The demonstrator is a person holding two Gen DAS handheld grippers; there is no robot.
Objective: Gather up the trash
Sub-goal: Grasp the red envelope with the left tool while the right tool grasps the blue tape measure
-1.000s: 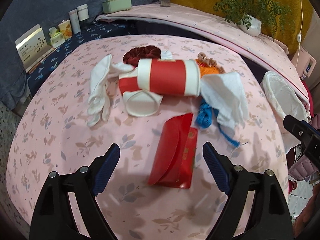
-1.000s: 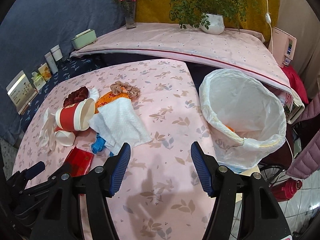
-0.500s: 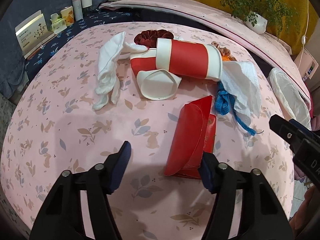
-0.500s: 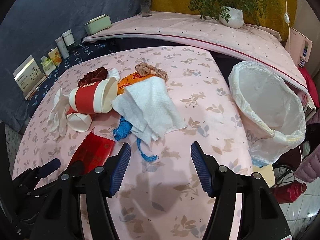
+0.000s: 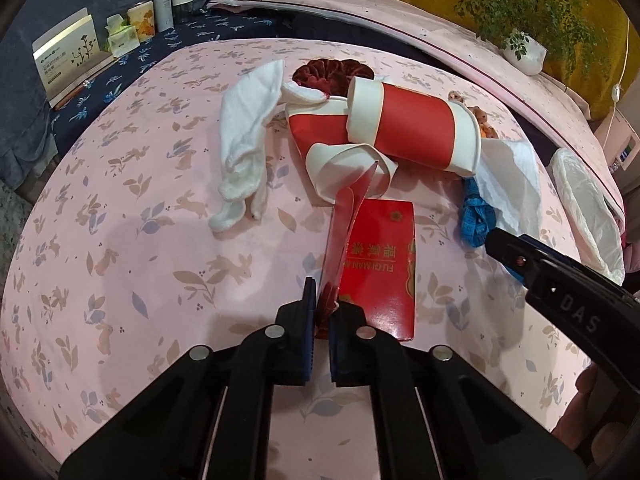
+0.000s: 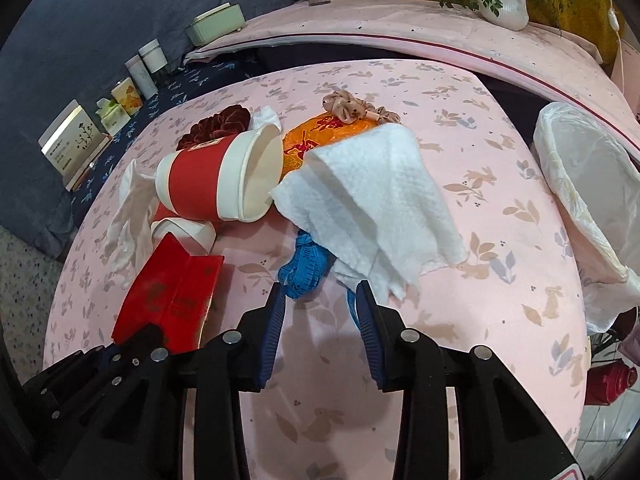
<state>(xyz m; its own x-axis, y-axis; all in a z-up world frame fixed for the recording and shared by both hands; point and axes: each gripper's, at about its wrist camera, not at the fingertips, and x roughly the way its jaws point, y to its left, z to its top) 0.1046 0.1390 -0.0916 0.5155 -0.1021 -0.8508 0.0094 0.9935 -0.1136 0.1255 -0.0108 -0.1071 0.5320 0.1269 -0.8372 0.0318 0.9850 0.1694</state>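
My left gripper (image 5: pixel 322 312) is shut on the near flap of a red envelope (image 5: pixel 380 256), which lies on the pink tablecloth; it also shows in the right wrist view (image 6: pixel 172 288). Behind it lie a red-and-white paper cup (image 5: pixel 412 128) and a crushed cup (image 5: pixel 348 168). My right gripper (image 6: pixel 320 300) is open, its fingers either side of a blue tape measure (image 6: pixel 304 268) and the edge of a white paper towel (image 6: pixel 372 204). A bin with a white liner (image 6: pixel 592 184) stands at the right.
White gloves (image 5: pixel 244 144), a dark red scrunchie (image 5: pixel 332 74), a beige scrunchie (image 6: pixel 352 108) and an orange packet (image 6: pixel 320 140) lie on the table. Boxes and jars (image 5: pixel 160 4) stand at the back left. A potted plant (image 5: pixel 524 52) is on the back ledge.
My left gripper moved forward and closed on the red envelope's flap. My right gripper moved closer to the paper towel and tape measure and narrowed a little.
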